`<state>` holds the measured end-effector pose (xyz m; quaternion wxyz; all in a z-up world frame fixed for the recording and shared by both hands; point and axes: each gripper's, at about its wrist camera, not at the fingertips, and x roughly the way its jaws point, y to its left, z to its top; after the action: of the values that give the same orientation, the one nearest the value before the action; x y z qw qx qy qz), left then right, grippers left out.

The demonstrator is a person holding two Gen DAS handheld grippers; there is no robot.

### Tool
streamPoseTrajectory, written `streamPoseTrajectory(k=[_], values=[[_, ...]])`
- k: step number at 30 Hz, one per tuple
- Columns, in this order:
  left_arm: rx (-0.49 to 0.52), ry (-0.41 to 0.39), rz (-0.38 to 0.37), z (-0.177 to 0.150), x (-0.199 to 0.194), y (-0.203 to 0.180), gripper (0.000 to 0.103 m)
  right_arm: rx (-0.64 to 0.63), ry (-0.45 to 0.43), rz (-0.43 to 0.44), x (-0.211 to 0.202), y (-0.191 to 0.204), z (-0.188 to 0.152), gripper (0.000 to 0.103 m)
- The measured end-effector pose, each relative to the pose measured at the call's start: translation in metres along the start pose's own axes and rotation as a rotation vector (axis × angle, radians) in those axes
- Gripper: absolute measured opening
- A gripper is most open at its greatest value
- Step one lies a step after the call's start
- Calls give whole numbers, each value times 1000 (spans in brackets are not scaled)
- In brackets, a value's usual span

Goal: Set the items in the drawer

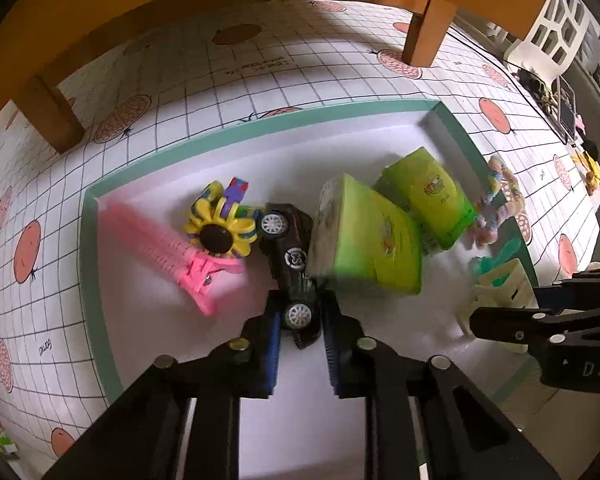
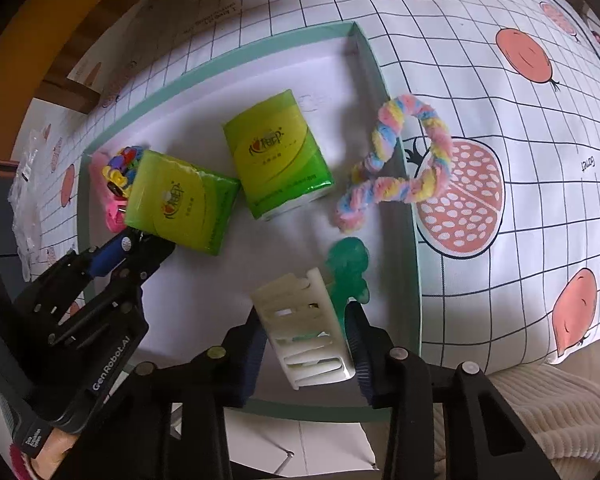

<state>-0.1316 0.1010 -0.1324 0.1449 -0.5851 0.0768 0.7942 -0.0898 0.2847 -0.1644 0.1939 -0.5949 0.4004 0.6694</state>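
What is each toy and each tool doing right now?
Left tool: shut on the black toy car.
Right tool: around the cream slotted piece, whether it pinches is unclear.
Front tissue pack: tilted, leaning over the car.
Back tissue pack: lying in the tray.
Pastel twisted loop: draped over the tray's green rim.
Pink comb: lying flat.

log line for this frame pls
left gripper: jaws shut on black toy car | right gripper: jaws around cream slotted piece | both in green-rimmed drawer

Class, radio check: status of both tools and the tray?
Left tool shut on black toy car. Right tool around cream hair clip. Green tissue pack crowds car.
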Motion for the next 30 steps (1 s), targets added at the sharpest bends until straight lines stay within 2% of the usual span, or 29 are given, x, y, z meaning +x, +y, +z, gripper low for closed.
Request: streamPoseTrajectory(k=[13,19,23,25,30], values=[[-131,15,-57,-26,-10,16,19,49,-58,106,-13,2,-12,40],[-166,5,-51,-33,-17,27,19,57,-121,160,-30,1,-12,40],[-162,5,-31,-35,-17,29,19,71,-140,227,-33,-1,-10,40],[-161,19,-27,-37,-14,30,19,73,-144,231,-31,3,-6,40],[-160,35,-33,-38,-13,31,19,62,-107,176,-19,9,-2,40]])
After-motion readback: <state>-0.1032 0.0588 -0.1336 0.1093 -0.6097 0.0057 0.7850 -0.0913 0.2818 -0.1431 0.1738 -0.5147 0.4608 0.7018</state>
